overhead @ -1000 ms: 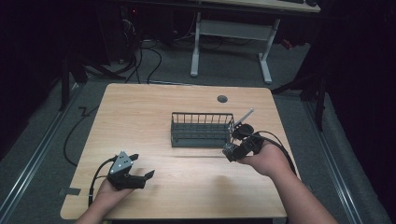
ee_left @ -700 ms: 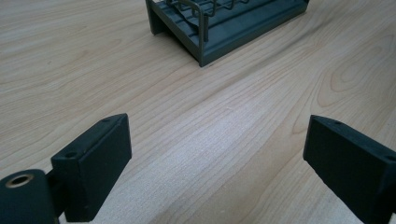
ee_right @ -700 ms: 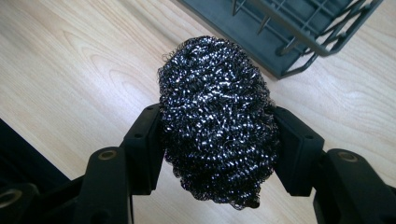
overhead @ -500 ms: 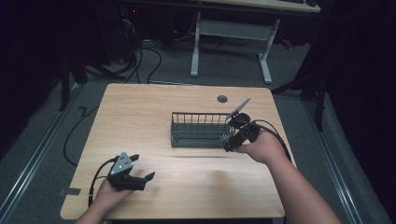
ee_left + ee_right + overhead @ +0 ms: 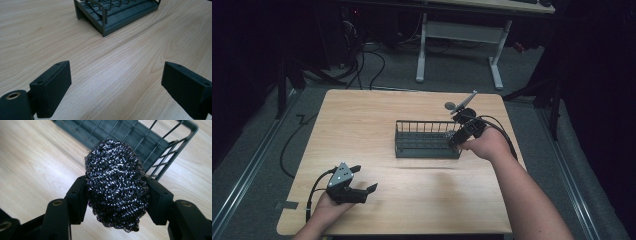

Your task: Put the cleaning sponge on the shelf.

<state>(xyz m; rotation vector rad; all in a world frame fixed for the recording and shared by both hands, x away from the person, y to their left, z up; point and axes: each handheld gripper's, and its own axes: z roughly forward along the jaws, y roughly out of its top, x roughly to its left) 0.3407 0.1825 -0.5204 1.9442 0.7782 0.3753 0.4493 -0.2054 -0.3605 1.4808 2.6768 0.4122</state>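
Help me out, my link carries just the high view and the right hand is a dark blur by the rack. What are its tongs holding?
Observer: The right tongs are clamped on a steel wool scourer, one pad on each side.
Operator: Is it inside the wire rack yet?
Observer: Not that I can tell. In the right gripper view the scourer hangs above bare table, with the wire rack just beyond it.
Operator: And the left tongs?
Observer: The left tongs stand wide open with bare table between them, pointing toward the rack's corner.
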